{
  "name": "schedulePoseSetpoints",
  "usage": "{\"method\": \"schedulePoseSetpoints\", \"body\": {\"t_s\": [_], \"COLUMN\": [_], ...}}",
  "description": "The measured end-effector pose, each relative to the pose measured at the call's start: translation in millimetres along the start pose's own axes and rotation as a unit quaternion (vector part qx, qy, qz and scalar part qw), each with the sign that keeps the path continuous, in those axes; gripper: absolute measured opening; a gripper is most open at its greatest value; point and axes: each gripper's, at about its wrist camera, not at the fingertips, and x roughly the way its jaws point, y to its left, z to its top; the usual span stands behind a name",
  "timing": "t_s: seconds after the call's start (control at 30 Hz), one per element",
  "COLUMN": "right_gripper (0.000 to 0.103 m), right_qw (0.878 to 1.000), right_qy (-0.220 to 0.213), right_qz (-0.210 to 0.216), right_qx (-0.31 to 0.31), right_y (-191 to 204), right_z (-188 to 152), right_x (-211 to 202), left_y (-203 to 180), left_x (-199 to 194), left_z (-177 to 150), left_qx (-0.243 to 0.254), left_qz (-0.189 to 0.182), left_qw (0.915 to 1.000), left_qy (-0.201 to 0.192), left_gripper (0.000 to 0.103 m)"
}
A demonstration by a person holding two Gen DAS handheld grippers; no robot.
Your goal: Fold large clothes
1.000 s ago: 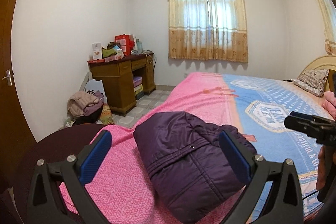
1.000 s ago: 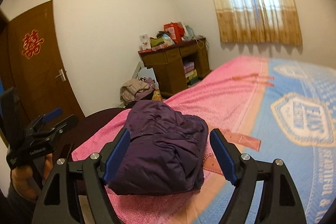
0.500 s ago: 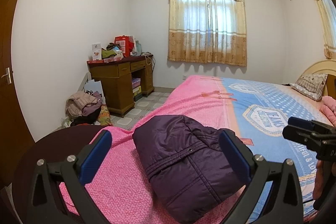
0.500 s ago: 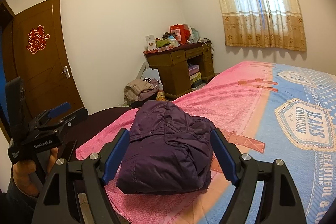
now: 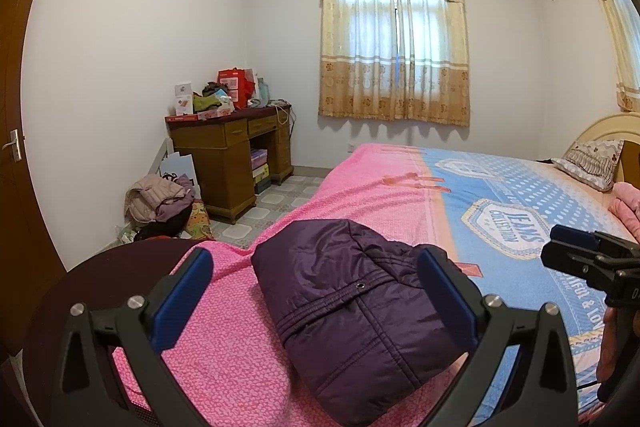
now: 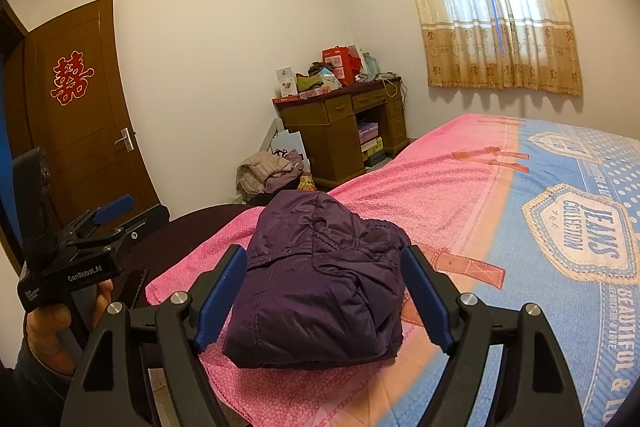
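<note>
Both your claws, left gripper (image 5: 316, 299) and right gripper (image 6: 324, 299), hang wide open, holding nothing. The puffy dark-purple quilted jacket (image 6: 320, 279) sits bundled on the pink-and-blue bedspread (image 6: 460, 195). Looks folded; maybe just tidy it.

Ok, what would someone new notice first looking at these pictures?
Probably the purple jacket, folded into a puffy bundle on the pink end of the bed, near its foot. Both open grippers, left and right, point at it without touching it. After that, the red emblem on the brown door and the cluttered desk in the corner stand out.
</note>
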Motion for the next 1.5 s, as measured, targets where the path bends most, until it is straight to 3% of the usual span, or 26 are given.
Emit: {"method": "schedulePoseSetpoints", "body": {"t_s": [1.5], "right_gripper": [0.080], "right_qw": [1.000], "right_qy": [0.003], "right_qz": [0.004], "right_qx": [0.000], "right_y": [0.2], "right_z": [-3.2], "right_x": [0.9], "left_y": [-0.6], "left_x": [8.8], "left_z": [-3.2], "left_qx": [0.016], "left_qz": [0.022], "left_qw": [0.9994], "left_qy": [0.022], "left_gripper": [0.103]}}
